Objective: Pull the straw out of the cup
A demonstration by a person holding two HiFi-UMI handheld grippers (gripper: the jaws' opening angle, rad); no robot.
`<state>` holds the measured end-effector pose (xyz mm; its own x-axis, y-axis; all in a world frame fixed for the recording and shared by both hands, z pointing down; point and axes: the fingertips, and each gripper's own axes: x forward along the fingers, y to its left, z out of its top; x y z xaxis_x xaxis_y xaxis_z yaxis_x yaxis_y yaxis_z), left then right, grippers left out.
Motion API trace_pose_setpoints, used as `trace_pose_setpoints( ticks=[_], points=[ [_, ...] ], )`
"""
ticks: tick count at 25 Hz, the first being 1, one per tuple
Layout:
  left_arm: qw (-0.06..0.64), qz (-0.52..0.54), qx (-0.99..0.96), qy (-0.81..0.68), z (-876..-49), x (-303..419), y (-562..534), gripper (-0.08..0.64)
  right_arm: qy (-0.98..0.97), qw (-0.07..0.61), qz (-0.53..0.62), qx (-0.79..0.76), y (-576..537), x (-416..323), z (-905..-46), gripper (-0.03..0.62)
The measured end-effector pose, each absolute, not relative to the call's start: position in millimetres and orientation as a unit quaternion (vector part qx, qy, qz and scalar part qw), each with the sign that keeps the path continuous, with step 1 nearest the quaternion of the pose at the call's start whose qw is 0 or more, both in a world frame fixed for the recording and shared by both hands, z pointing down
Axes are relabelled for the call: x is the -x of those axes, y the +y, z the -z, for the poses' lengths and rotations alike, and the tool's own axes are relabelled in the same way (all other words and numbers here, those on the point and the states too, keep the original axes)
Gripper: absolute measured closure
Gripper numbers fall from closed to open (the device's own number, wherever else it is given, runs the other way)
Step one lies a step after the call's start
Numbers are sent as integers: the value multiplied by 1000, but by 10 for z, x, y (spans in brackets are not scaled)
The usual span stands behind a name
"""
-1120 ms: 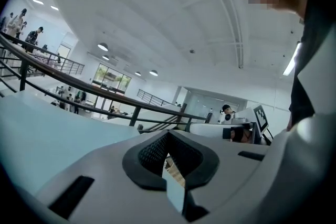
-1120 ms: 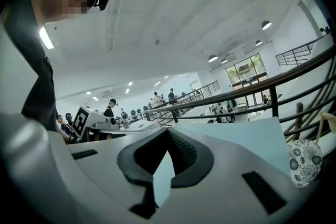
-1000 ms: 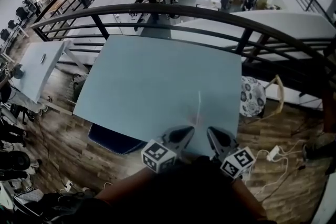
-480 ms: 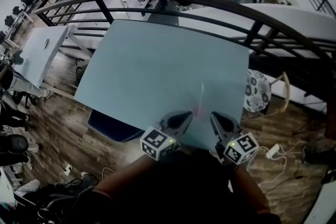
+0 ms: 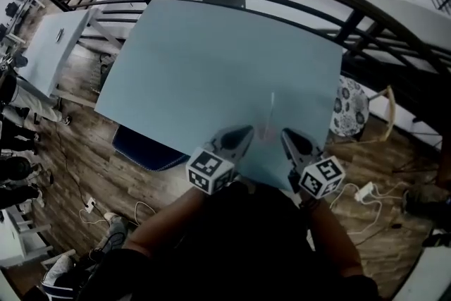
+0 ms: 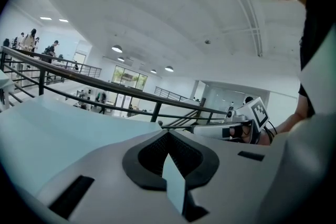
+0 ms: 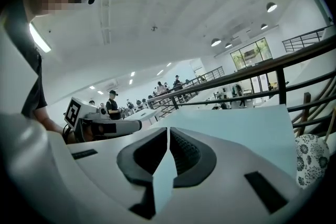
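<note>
Step in hand: the approach, by my reckoning. Nothing was gripped, and the straw (image 5: pixel 272 108) stood in the cup (image 5: pixel 264 134), not yet pulled.
Cup and straw: the cup was pale, see-through and hard to make out. It stood on the table (image 5: pixel 211 60) close to the near edge, between the two gripper tips. The thin white straw rose from it toward the far side.
Left gripper (image 5: pixel 244 133): clenched on nothing, its jaws meeting at the tip. It sat just left of the cup and apart from it, as far as I could tell.
Right gripper (image 5: pixel 288 137): likewise closed and empty, just right of the cup.
Next move: I'd say one gripper had to open and steady the cup. The other had to open, close on the straw above the rim and draw it out along its own line. So light a cup might tip or lift with it.
Surface: a plain light-blue tabletop, with nothing else on it that I could see.
Room: a mezzanine with a dark curved railing (image 5: pixel 303 3) beyond the table and a plank floor (image 5: pixel 77 144). A patterned chair seat (image 5: pixel 350 109) stood at the right, with cables (image 5: pixel 366 190) on the floor near it. A second table (image 5: pixel 53 60) stood at the left.
</note>
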<state>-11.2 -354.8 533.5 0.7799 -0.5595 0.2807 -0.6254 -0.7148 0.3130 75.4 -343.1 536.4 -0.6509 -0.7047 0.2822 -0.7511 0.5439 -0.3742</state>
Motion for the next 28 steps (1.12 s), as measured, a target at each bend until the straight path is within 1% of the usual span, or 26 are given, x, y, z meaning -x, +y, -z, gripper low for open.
trace_pose_setpoints(
  ticks=[11,17,25,28],
  points=[
    [216,-106,-916,-321,-5653,-45,-3654,548,-869,67,-272,-409,-3680,-851,-5860,576],
    [219,-112,-914,-322,-5785,-76,-3777,548,-863,80,-289,-407,-3832,-838,-6105,547],
    [228,-120,-908,-330,-5989,-75,-3922,548,-853,100,-308,-409,-4029,-826,-6389,485],
    [233,-124,-905,-334,-6070,-54,-3967,548,-851,105,-314,-408,-4095,-825,-6467,477]
  ],
)
